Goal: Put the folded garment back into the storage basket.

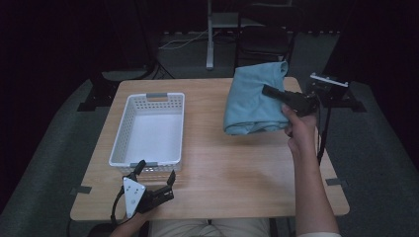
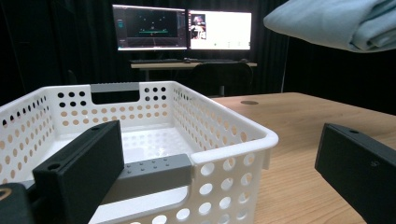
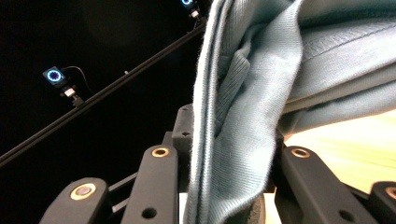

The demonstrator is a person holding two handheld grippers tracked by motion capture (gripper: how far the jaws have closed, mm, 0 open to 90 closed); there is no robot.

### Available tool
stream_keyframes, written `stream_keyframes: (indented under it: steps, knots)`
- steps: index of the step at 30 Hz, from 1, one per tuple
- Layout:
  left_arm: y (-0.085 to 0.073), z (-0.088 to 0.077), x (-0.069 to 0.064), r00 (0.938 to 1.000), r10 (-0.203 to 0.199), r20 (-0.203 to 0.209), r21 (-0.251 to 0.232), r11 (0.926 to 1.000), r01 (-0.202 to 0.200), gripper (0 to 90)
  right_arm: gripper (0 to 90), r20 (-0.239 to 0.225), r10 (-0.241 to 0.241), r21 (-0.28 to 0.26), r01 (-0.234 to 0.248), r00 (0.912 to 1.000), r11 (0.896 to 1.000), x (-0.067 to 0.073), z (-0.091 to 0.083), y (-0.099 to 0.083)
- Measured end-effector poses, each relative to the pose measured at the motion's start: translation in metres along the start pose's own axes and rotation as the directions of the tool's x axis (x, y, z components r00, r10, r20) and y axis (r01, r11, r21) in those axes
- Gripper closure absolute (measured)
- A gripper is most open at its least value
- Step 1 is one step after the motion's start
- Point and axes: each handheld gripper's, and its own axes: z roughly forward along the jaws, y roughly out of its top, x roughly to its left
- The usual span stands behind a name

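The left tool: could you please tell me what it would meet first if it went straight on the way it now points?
Most likely the white basket: the left tool stands open with the basket's near grey handle right ahead between its jaws. How close is hard to judge.

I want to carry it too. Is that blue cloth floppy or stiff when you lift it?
Probably floppy: the blue cloth hangs in soft folds from the right gripper, which is shut on it. It likely weighs little, since one pinch seems to hold the whole bundle above the table. It may slip or unfold, because only a bunched edge sits between the jaws.
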Motion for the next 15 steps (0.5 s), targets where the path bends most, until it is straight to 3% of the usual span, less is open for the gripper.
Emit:
stream_keyframes:
  steps: [8, 15]
  knots:
    - [0.000, 0.000, 0.000, 1.0000, 0.001, 0.000, 0.001, 1.0000, -0.001, 2.6, 70.1, -0.006, -0.011, 0.004, 0.011, 0.9999, 1.000, 0.007, 0.017, 0.002]
    - [0.000, 0.000, 0.000, 1.0000, 0.000, 0.002, 0.000, 1.0000, 0.000, 2.5, 70.1, -0.045, -0.002, -0.001, 0.002, 0.9990, 1.000, 0.013, 0.034, 0.002]
